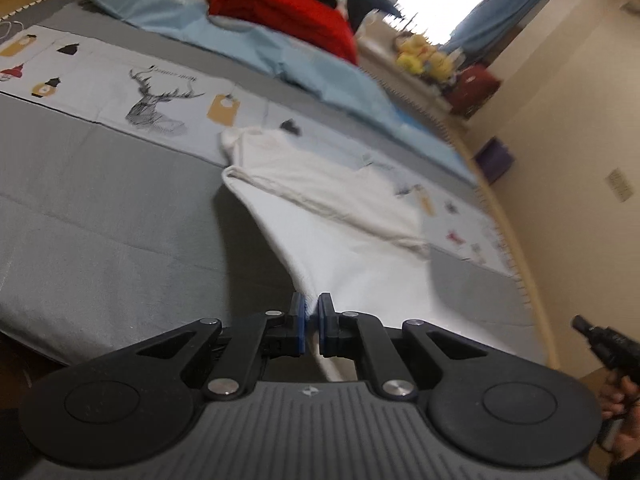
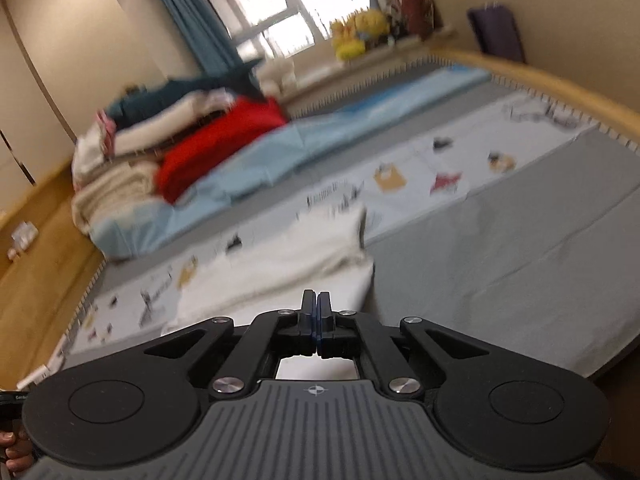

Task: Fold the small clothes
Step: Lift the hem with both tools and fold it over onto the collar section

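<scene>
Two claws each pinch the same white garment (image 1: 332, 216): the left claw (image 1: 311, 312) has its blue pads pressed onto a corner of the cloth, which rises from the bed (image 1: 100, 208) in a taut wedge straight ahead of it, and the right claw (image 2: 316, 308) is pressed together on another edge, with white cloth showing through the gap behind its pads. Ahead of both claws the rest of the garment lies crumpled on the grey sheet and across a printed strip (image 1: 152, 96) with a stag drawing and small tags. How much of the cloth is lifted clear is hard to judge, since the claw bodies cut off everything beneath them and the right wrist view is smeared with blur. Beyond the garment a pale blue quilt (image 1: 280, 56) runs along the bed, with a red blanket (image 1: 288, 8) and folded cream bedding stacked on it; the stack's top is cut off in the left wrist view. Left of the left claw, and right of the right claw, the grey sheet lies bare and flat out to the bed's edge. A wooden rail (image 2: 540, 76) bounds the bed far ahead of the right claw. At the lower right edge of the left wrist view, a hand (image 1: 620, 396) shows only partly.
</scene>
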### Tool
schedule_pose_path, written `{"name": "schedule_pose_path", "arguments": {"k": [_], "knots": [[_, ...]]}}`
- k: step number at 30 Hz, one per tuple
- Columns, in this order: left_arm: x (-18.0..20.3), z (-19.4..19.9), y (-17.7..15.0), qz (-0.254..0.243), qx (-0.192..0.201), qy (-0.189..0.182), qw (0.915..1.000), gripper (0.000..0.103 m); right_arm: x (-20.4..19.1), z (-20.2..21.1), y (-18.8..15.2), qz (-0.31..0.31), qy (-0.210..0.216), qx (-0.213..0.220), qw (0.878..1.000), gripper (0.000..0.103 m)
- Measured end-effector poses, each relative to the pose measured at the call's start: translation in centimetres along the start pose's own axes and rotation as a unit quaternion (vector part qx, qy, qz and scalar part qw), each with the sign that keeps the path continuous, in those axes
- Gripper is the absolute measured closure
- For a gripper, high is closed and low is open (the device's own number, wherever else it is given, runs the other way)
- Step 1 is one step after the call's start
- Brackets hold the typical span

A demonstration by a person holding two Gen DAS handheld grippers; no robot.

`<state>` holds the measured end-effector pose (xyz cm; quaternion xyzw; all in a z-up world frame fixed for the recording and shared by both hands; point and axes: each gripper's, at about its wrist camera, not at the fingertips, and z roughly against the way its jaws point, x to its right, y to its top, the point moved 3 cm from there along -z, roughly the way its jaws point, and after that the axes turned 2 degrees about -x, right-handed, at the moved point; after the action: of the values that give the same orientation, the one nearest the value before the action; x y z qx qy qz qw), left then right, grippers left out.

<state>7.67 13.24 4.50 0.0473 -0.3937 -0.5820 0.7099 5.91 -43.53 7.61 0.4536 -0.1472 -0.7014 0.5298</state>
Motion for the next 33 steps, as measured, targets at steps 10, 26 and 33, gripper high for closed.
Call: {"name": "schedule_pose_path", "arguments": {"k": [10, 26, 33], "knots": [[-1.3, -4.0, -0.5, -0.019, -0.053, 0.06, 0.9966, 0.097, 2.4, -4.9, -3.0, -0.021, -0.046, -0.098, 0.994, 0.093], [-1.9, -4.6, -0.8, 0.004, -0.053, 0.035, 0.998, 0.097, 2.5, -18.9, -14.1, 0.06, -0.108, -0.338, 0.933, 0.085], [-2.2, -4.0, -0.9, 0.006, -0.052, 0.034, 0.998, 0.097, 1.1, -16.0, -12.0, 0.061, -0.081, -0.287, 0.953, 0.099]]}}
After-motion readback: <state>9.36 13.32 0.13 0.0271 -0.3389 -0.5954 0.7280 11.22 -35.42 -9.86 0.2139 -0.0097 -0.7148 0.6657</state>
